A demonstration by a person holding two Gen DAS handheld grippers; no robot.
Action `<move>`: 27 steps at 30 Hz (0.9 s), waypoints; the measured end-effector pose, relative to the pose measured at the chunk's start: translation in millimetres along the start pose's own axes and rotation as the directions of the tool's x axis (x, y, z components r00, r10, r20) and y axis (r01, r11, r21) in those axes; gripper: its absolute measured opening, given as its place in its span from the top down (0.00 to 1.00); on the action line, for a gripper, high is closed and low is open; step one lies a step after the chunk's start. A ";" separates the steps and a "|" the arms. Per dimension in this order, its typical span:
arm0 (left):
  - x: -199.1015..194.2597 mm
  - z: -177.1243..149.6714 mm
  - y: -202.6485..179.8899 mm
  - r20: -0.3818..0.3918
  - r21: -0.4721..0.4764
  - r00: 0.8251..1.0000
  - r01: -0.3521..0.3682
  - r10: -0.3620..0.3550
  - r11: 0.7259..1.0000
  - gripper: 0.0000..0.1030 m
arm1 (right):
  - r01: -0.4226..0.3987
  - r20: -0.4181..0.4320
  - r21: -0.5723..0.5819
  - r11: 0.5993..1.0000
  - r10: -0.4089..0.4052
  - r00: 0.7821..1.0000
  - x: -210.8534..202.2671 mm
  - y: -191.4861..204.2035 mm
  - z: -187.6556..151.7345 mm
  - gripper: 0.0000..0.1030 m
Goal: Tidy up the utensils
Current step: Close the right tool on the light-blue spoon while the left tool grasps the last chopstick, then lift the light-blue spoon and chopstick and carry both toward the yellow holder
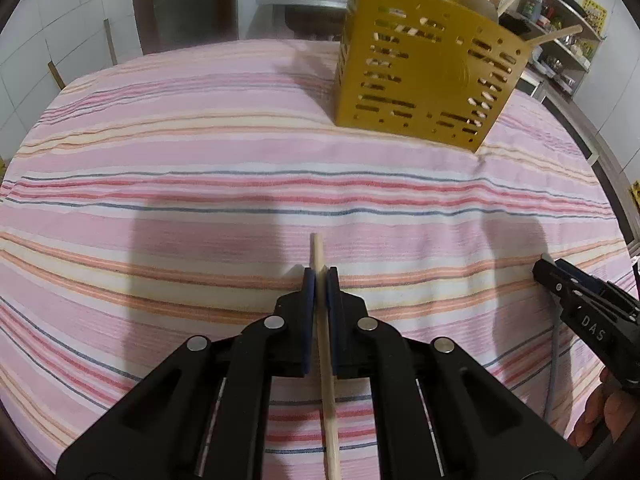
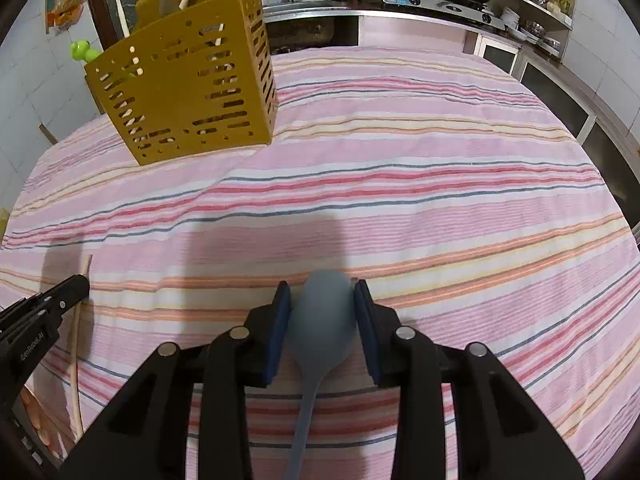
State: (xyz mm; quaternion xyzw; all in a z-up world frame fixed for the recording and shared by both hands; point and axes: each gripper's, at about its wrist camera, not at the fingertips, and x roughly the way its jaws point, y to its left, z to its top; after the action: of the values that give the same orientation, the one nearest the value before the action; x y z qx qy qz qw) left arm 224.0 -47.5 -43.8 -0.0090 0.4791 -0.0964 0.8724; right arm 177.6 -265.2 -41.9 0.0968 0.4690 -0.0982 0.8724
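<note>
The left gripper (image 1: 320, 280) is clamped narrowly on a wooden chopstick (image 1: 327, 380), whose tip juts just past the blue pads (image 1: 309, 284). The right gripper (image 2: 322, 300) is closed around the bowl of a blue spoon (image 2: 322, 316), pads touching both sides (handle trailing back beneath). Both utensils lie on the striped tablecloth (image 2: 440, 200). Well beyond the fingertips stands the yellow perforated holder (image 1: 424, 80), with chopsticks held inside.

— What is the pink striped woven cloth (image 1: 200, 152) like?
— Matt, slightly rumpled. The thin pale wooden stick (image 1: 325, 344) looks smooth and unvarnished.
— And the mustard-yellow slotted plastic holder (image 2: 188, 80)?
— Dull-sheened. The blue-grey spoon (image 2: 320, 312) looks matt, rubbery.
</note>
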 end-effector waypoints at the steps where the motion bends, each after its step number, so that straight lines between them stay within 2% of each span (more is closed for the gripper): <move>1: -2.0 0.2 -0.6 0.010 0.002 1.000 0.000 0.000 1.000 0.96 | -0.006 0.009 0.004 1.000 0.006 1.000 -1.0 -0.7 0.2 0.68; 7: -25.6 2.3 1.0 0.124 0.005 0.992 -0.012 0.012 1.000 0.96 | -0.052 0.126 0.019 0.998 0.049 0.991 -17.9 1.9 0.1 0.68; 11: -47.3 6.7 5.2 0.221 -0.007 0.975 -0.016 0.017 1.000 0.96 | -0.083 0.217 0.009 0.996 0.079 0.973 -30.9 4.4 2.3 0.68; 17: -74.6 13.2 13.1 0.331 -0.036 0.944 -0.001 0.013 0.999 0.96 | -0.106 0.366 -0.015 0.994 0.105 0.925 -58.8 9.2 6.4 0.68; 25: -118.0 12.6 9.6 0.488 -0.007 0.873 -0.018 0.019 1.000 0.96 | -0.026 0.530 -0.075 0.997 0.062 0.846 -94.2 22.1 11.2 0.68; 27: -123.9 13.6 8.2 0.499 0.007 0.867 -0.007 0.003 1.000 0.96 | -0.017 0.555 -0.083 0.996 0.060 0.830 -100.1 22.4 9.9 0.68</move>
State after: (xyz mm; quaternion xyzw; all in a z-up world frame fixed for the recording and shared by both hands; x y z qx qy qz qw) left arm 172.0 -18.6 66.1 -0.0287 0.2372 -0.0906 0.9668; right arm 137.3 -238.2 49.0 0.0407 0.1959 -0.0871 0.9759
